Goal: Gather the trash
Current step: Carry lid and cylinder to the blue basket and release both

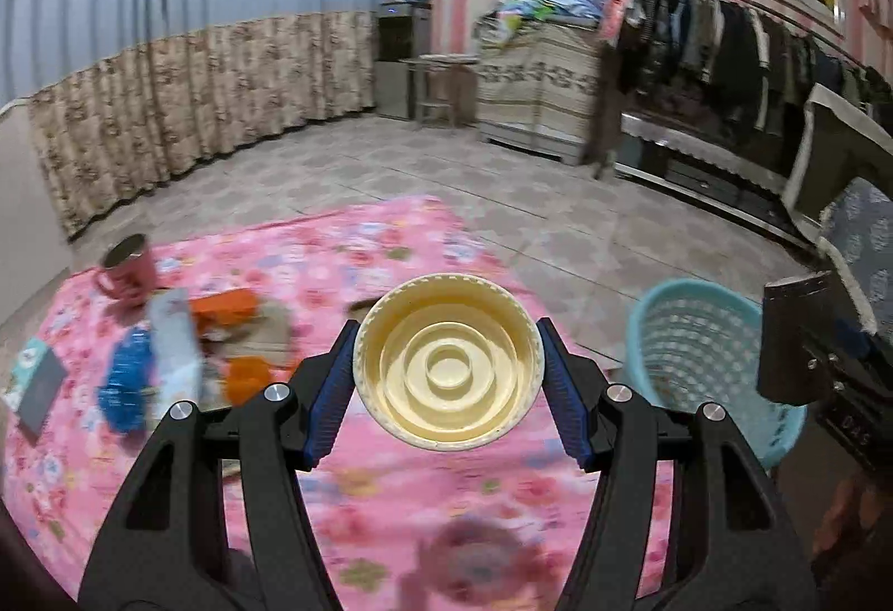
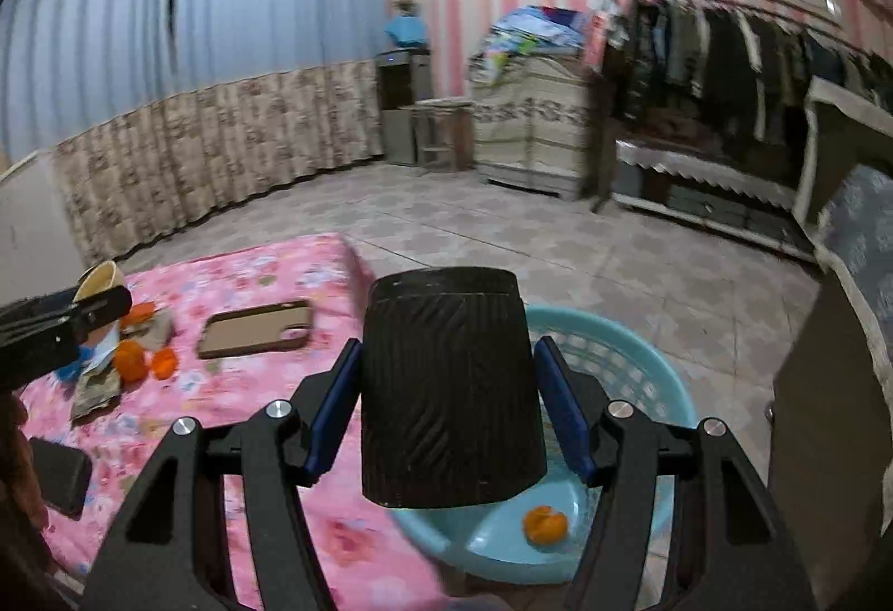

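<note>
Orange peel (image 2: 545, 525) already lies in your pale blue plastic basket (image 2: 625, 360); your left gripper (image 1: 448, 376) clamps a cream paper cup (image 1: 448, 361), your right gripper (image 2: 450, 399) a black ribbed cup (image 2: 450, 388); scraps remain on the pink blanket (image 2: 234, 276).

Each of my two cameras sits just behind its tool and looks forward along the fingers, tilted a little downward. The left one rides over my left tool (image 1: 448, 376), close above the pink flowered cloth (image 1: 346, 265), and faces the far wall with the curtain (image 1: 212, 75) and clothes rack (image 1: 742, 47). The right one rides over my right tool (image 2: 446, 388), a little further right, close above the blue basket (image 2: 630, 371). Both share the cloth, the basket (image 1: 697, 332), the tiled floor (image 1: 558, 198) and the same back wall. Each view catches the other tool at its edge: the right one at the left view's right side, the left one at the right view's left side.
</note>
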Tool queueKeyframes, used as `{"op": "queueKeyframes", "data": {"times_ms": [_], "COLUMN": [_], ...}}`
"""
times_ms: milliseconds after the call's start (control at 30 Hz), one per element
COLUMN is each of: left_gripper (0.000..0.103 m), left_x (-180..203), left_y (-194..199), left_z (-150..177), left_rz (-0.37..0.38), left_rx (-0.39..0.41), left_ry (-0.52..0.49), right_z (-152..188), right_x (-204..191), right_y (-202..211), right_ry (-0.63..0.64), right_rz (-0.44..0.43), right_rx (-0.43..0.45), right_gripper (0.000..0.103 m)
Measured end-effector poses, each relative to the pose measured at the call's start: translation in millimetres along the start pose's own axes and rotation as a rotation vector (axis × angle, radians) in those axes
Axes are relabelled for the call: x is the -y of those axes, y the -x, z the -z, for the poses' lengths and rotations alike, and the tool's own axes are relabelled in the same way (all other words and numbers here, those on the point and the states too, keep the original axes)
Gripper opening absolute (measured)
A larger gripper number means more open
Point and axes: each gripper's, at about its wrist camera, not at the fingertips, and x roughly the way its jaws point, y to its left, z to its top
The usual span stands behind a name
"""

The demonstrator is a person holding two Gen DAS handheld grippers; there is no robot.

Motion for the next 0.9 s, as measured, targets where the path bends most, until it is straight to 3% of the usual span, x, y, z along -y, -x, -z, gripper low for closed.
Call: {"op": "queueKeyframes", "data": {"times_ms": [300,900], "left_gripper": [0.061,0.061], "left_x": [68,156], "left_y": [-47,-98], "left_z": [4,-2], "left_rz": [0.138,0.249], "left_rx": [-0.104,-0.134], "left_ry": [-0.039,-0.163], "right_z": [18,26], "right_x": [49,109], "right_y": [-20,-33], "right_ry": [-0.083,-0.162], "right_rz": [0.084,0.179], "right_rx": [-0.05,-0.069], "right_gripper": [0.062,0.062]}}
